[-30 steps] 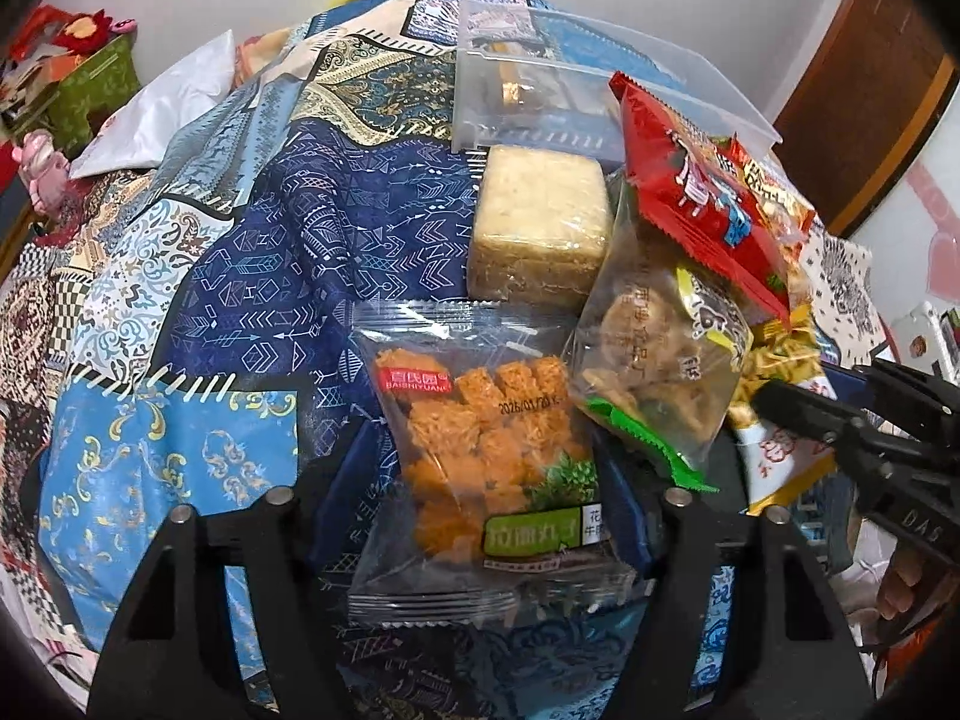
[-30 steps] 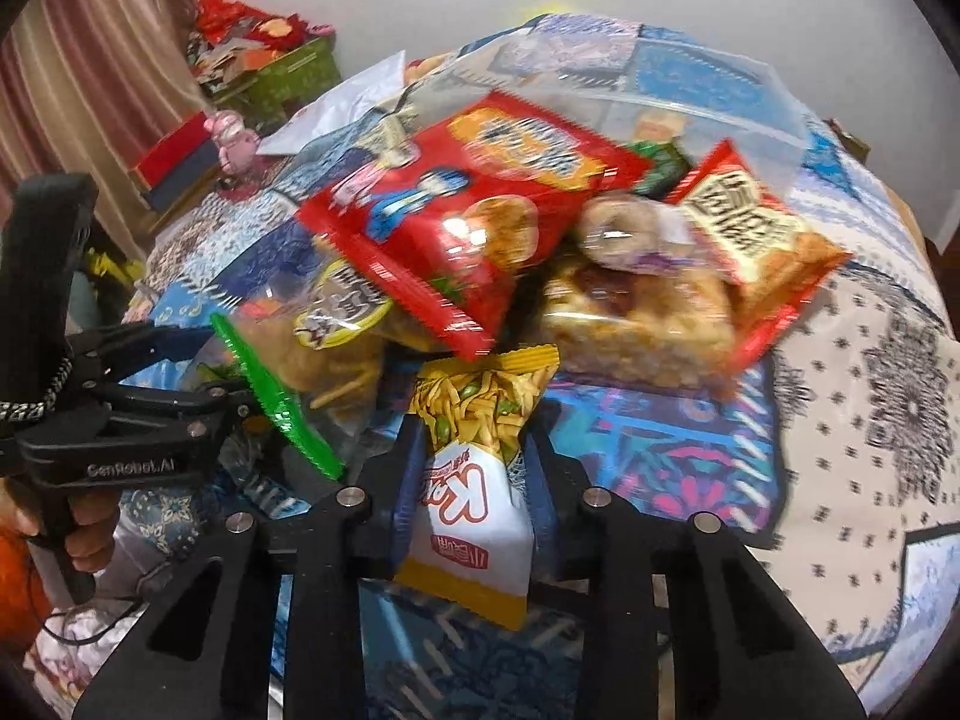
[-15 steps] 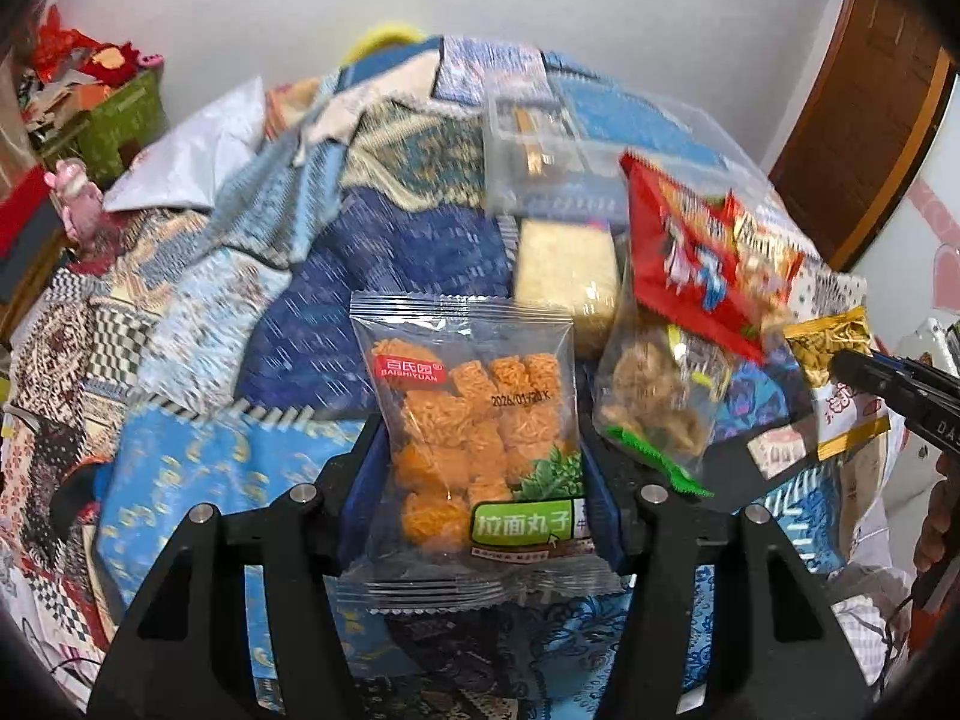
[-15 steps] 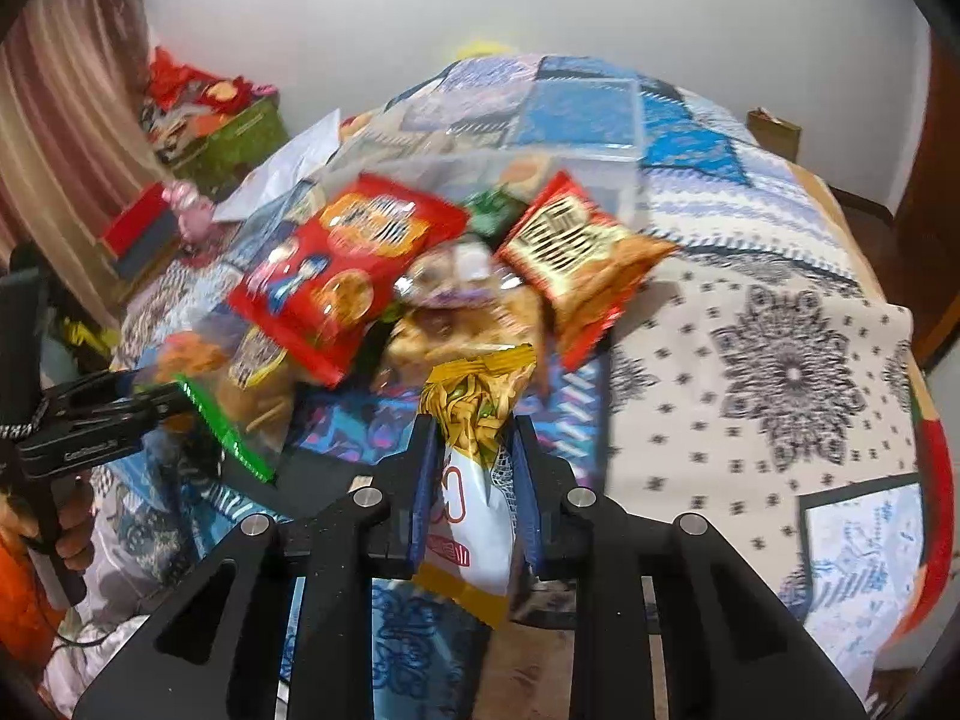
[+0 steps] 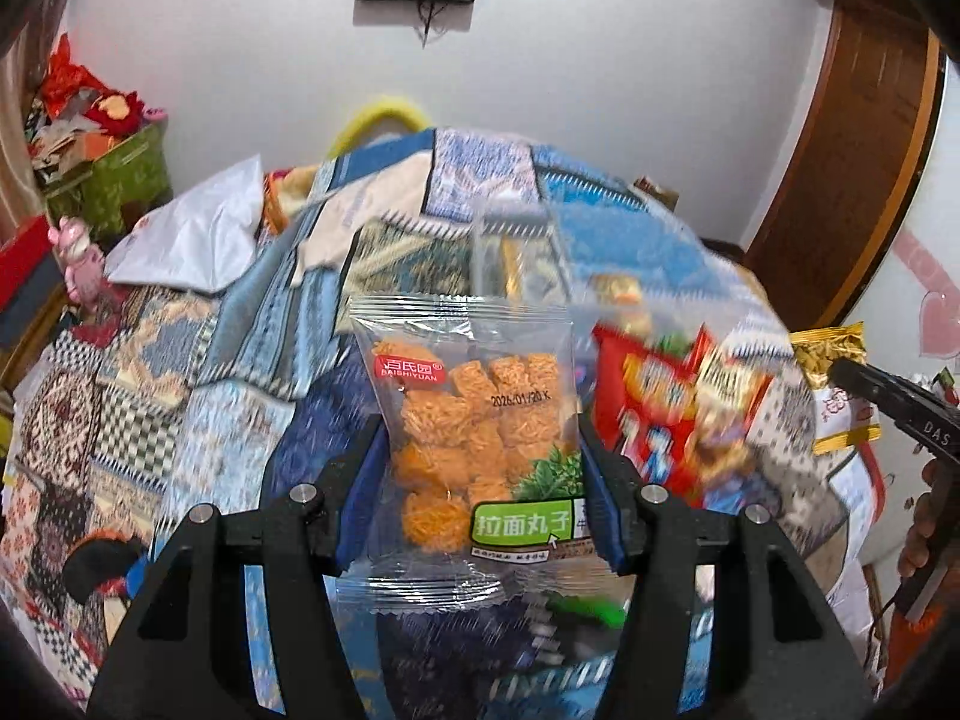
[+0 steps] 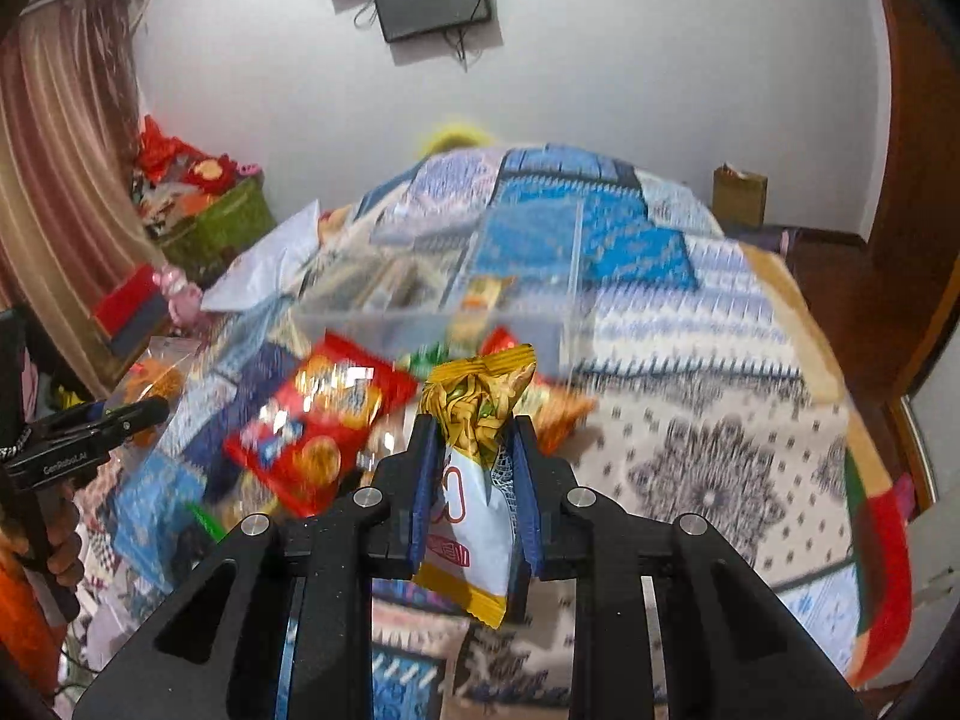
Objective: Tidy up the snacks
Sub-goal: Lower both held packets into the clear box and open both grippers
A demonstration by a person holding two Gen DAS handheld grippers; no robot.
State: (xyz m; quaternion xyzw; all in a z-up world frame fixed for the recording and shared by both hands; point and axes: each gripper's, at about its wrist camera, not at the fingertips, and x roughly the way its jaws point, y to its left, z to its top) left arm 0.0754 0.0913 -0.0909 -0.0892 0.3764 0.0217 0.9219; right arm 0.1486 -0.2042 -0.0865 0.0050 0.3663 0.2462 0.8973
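My left gripper (image 5: 480,474) is shut on a clear packet of orange noodle balls (image 5: 474,426) and holds it upright above the bed. My right gripper (image 6: 474,468) is shut on a white and gold snack packet (image 6: 477,468), also lifted; it shows at the right edge of the left wrist view (image 5: 834,384). A clear plastic box (image 6: 480,294) stands on the patchwork quilt beyond both, also seen in the left wrist view (image 5: 528,252). A red snack bag (image 6: 318,420) and other packets lie in a pile in front of the box.
The quilt-covered bed (image 6: 720,420) drops off at the right toward a wooden floor and door. A white plastic bag (image 5: 198,240) lies at the far left of the bed. A green basket (image 6: 210,228) full of things stands by the curtain.
Both grippers have risen with their packets and tilted up, so the wall and screen now show. The snack pile looks farther below.
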